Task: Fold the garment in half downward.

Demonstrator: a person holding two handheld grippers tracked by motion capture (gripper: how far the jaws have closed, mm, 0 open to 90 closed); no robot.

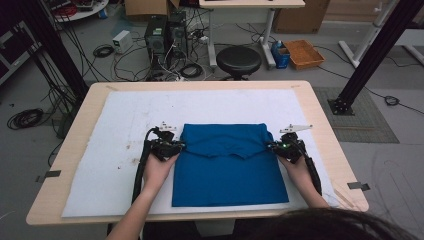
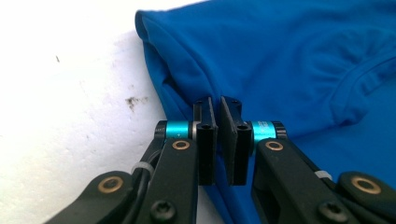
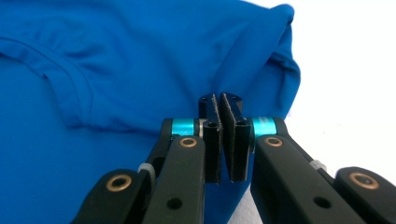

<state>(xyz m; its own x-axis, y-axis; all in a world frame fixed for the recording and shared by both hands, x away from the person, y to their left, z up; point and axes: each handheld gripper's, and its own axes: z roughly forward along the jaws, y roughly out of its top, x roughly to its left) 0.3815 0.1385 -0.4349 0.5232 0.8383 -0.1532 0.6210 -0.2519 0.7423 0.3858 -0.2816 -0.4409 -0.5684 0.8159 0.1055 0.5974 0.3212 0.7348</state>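
A blue shirt (image 1: 230, 165) lies folded flat on the white mat (image 1: 125, 125), collar side up. My left gripper (image 1: 179, 146) sits at the shirt's left edge near the upper corner. In the left gripper view the shirt (image 2: 289, 60) folds up to the left gripper (image 2: 218, 105), whose pads pinch that folded edge. My right gripper (image 1: 270, 146) mirrors it at the right edge. In the right gripper view the right gripper (image 3: 219, 100) has its pads pressed together on the rolled edge of the shirt (image 3: 140, 56). Both grippers lie low on the mat.
The mat covers most of the wooden table (image 1: 320, 120) and has a few dark stains (image 1: 131, 146) left of the shirt. Beyond the far edge stand a black stool (image 1: 238, 61), computer towers (image 1: 165, 35) and an orange basket (image 1: 303, 53).
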